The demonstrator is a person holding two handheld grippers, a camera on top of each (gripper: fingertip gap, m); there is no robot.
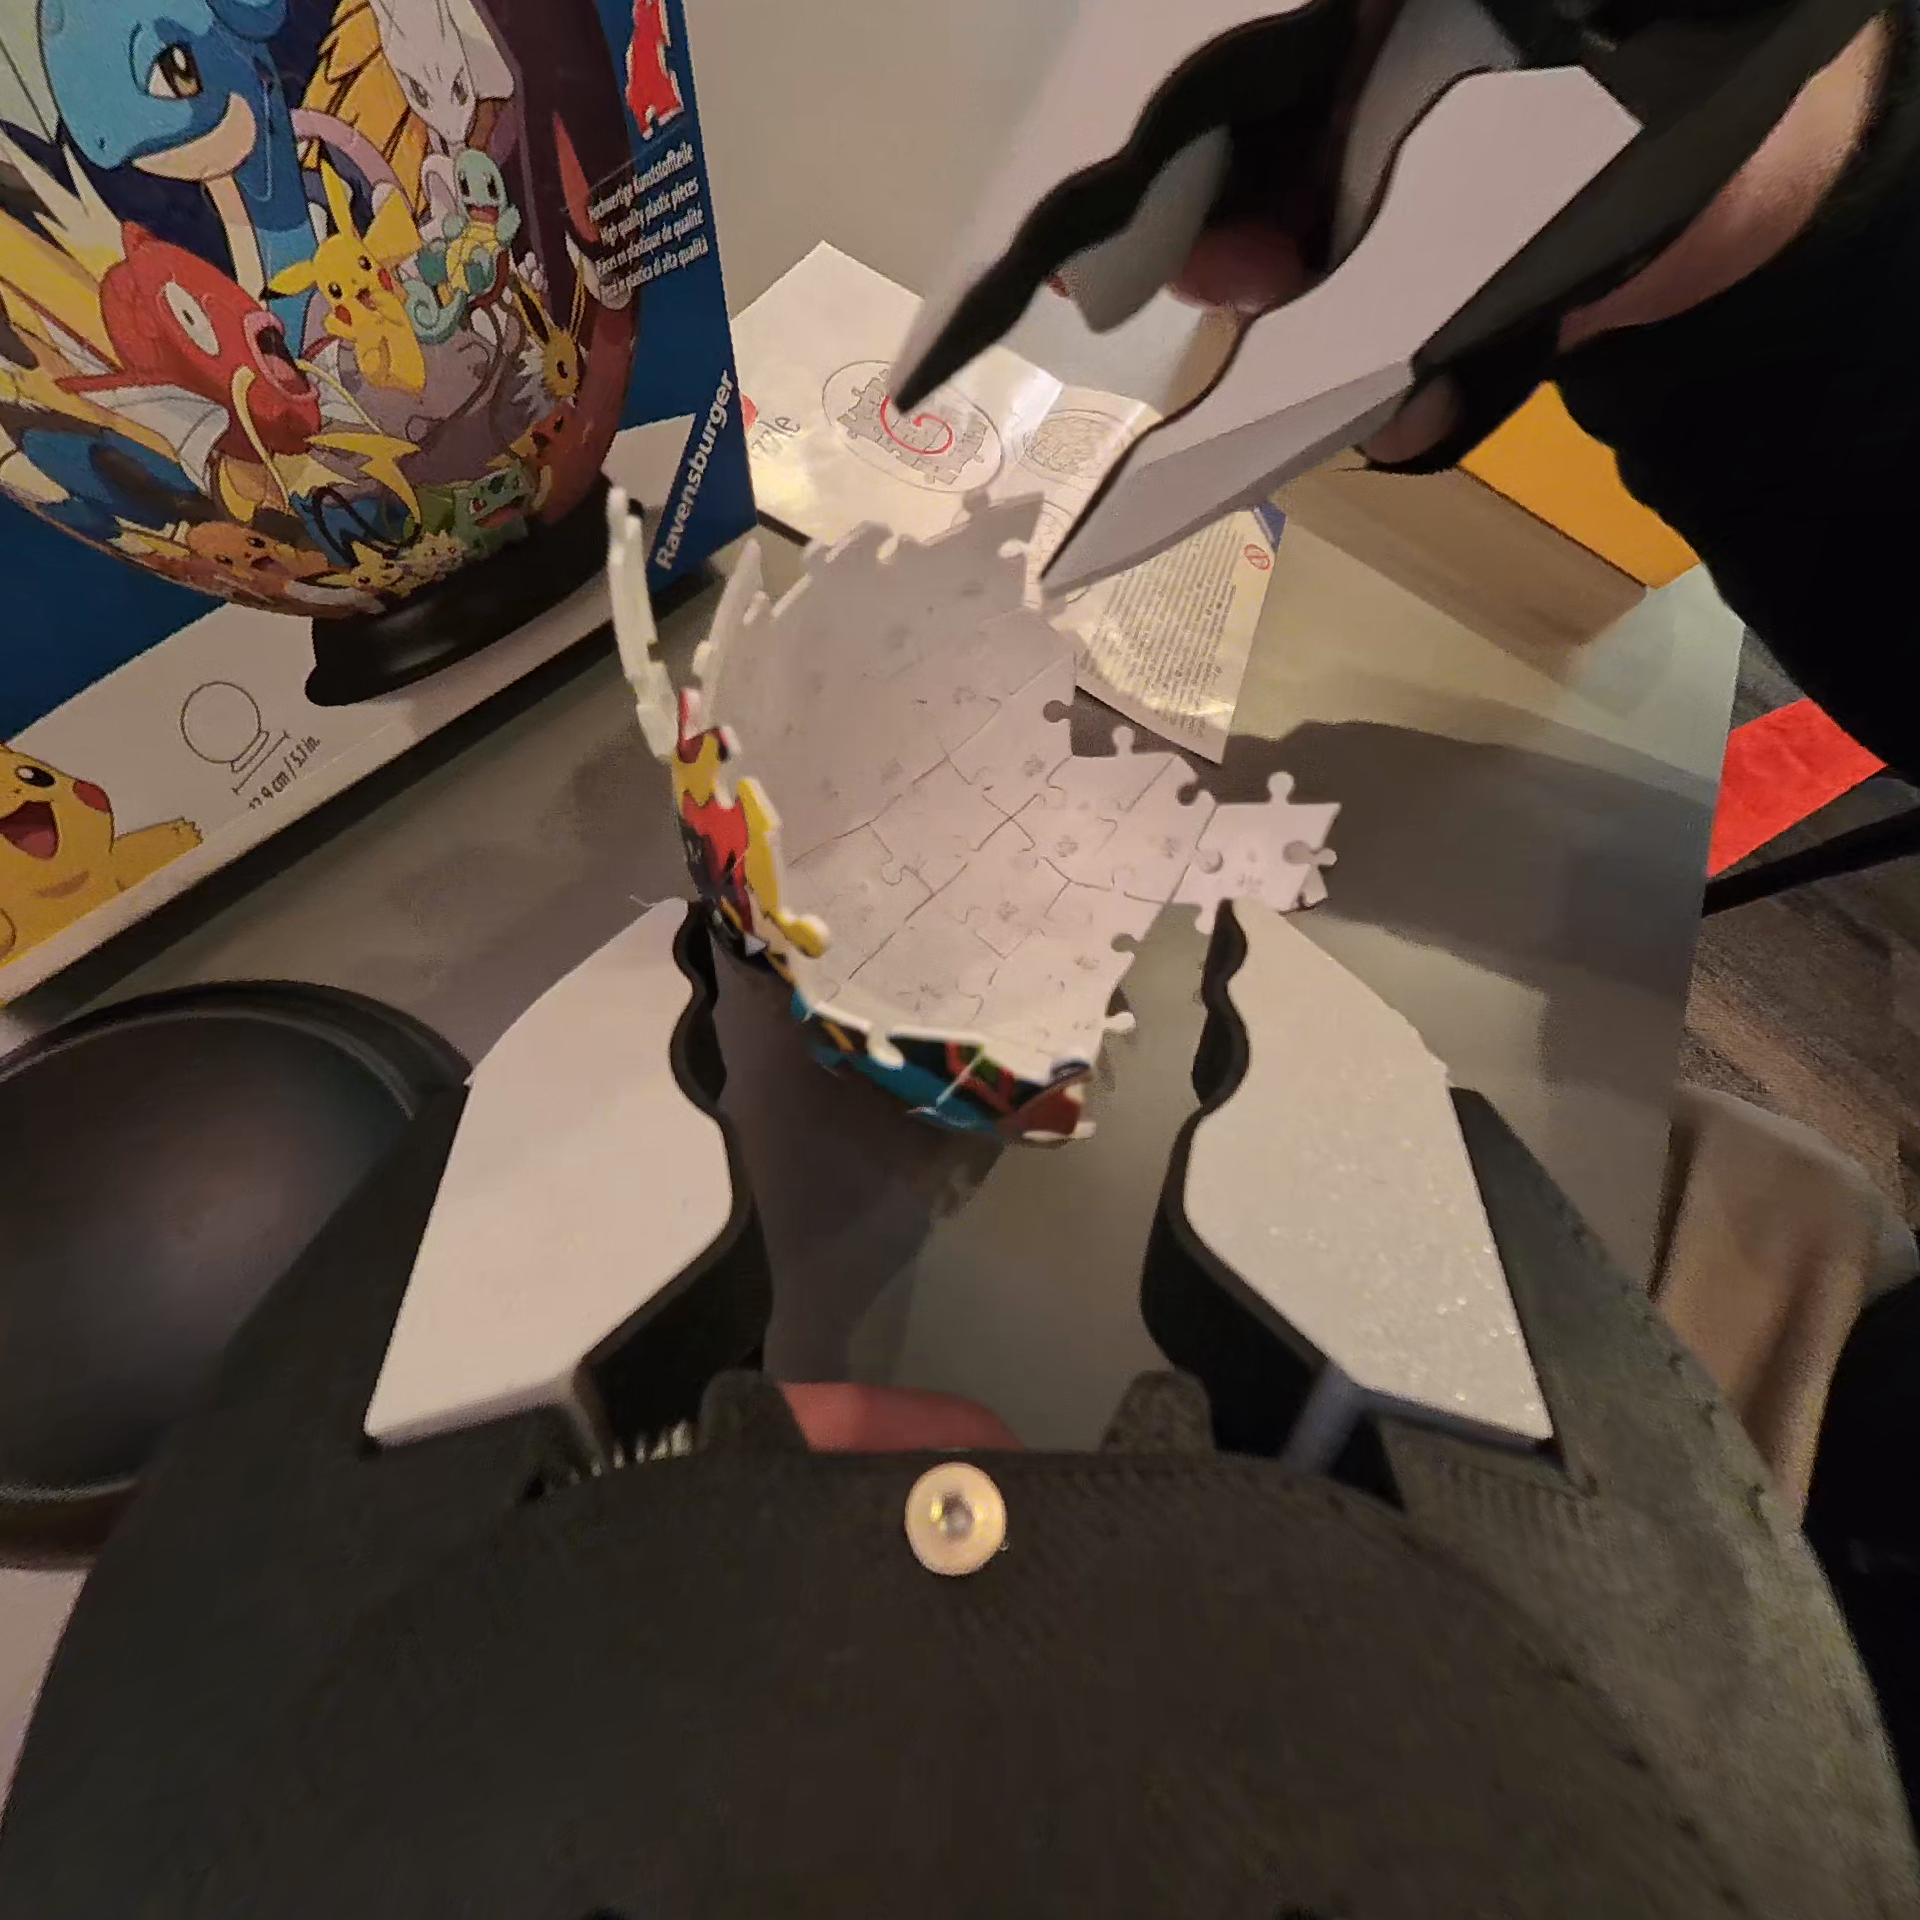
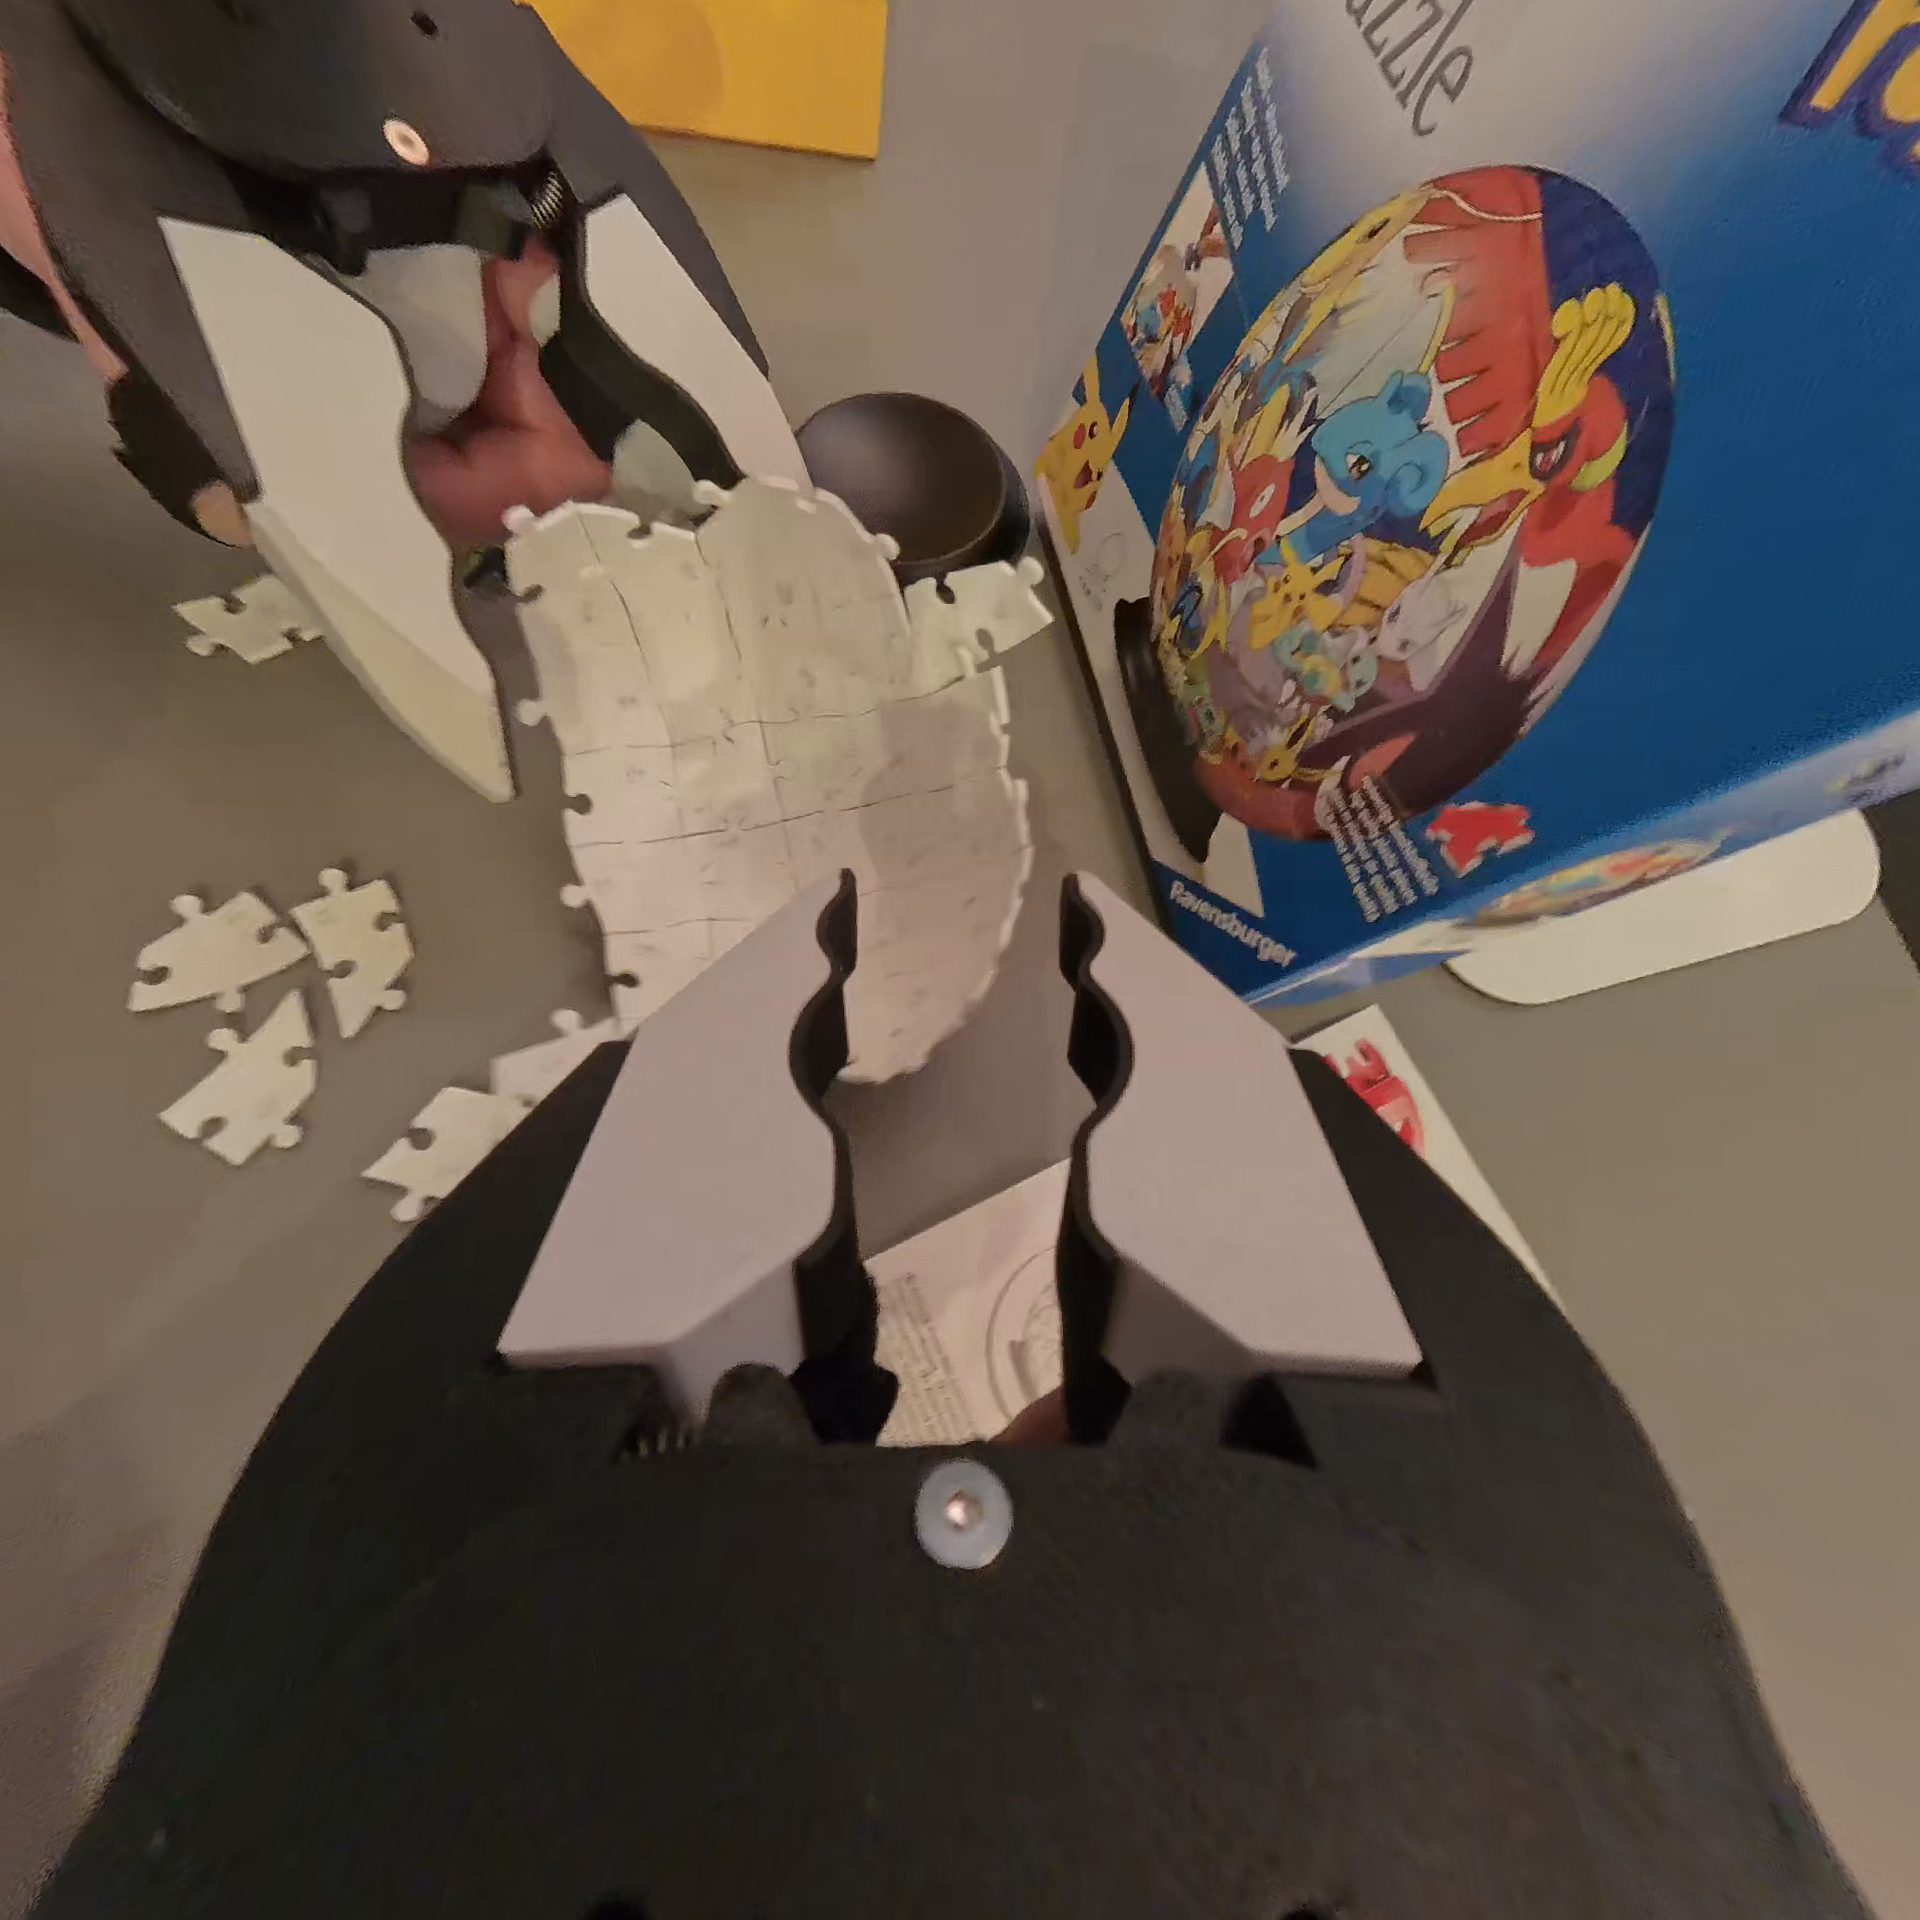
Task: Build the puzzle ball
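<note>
The partly built puzzle ball (image 1: 935, 790) is a curved shell of joined pieces, white inside and coloured outside, lying tilted on the grey table (image 1: 1455, 852). It also shows in the right wrist view (image 2: 769, 727). My left gripper (image 1: 956, 914) is open wide, its tips on either side of the shell's near end; I cannot tell whether they touch it. In the right wrist view the left gripper (image 2: 644, 623) straddles the shell's far end. My right gripper (image 2: 961, 883) is open and empty above the shell's near end; the left wrist view shows it (image 1: 977, 494) over the far rim.
Several loose white pieces (image 2: 249, 1081) lie left of the shell. A black bowl-shaped stand (image 2: 904, 478) sits behind it, also in the left wrist view (image 1: 208, 1195). The puzzle box (image 2: 1455, 520) stands to the right. An instruction sheet (image 1: 1153, 623) lies beyond the shell. Spacing between my two grippers at the tips: around 8 cm.
</note>
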